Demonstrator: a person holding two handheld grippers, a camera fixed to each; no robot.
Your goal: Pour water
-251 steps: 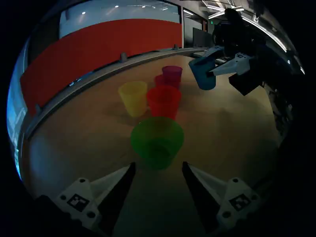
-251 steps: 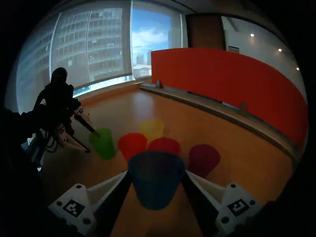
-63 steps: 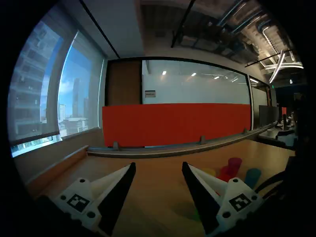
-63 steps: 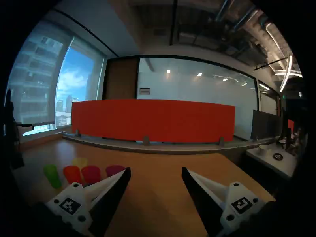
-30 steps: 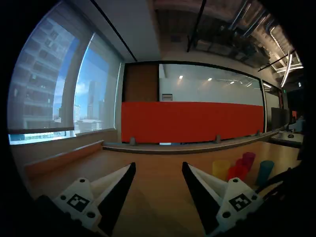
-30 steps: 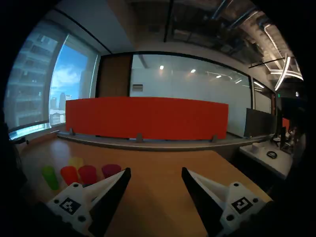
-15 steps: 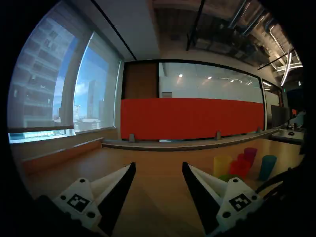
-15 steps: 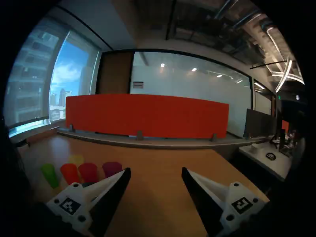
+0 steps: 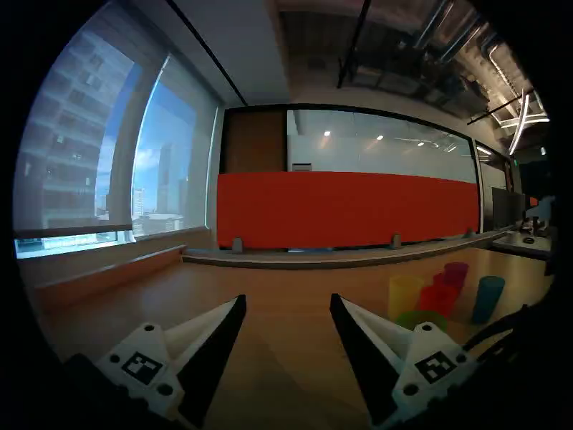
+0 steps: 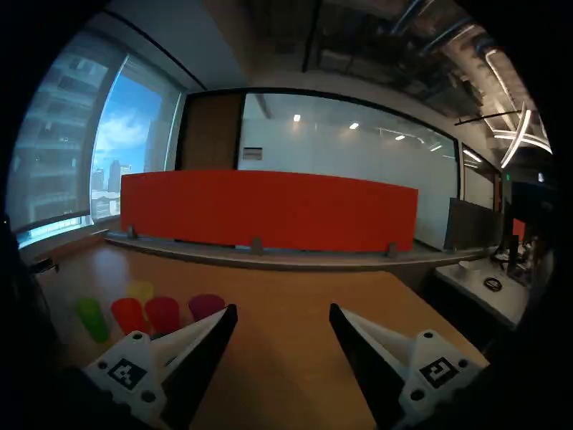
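Since 8.4 s ago, we have let go of the blue cup (image 9: 489, 297); it stands on the table (image 9: 286, 283) beside the other cups (image 9: 405, 294). Our left gripper (image 9: 286, 297) and right gripper (image 10: 281, 308) are spread, holding nothing.

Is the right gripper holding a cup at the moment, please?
No, the right gripper is open and empty, and the cups stand on the table off to one side.
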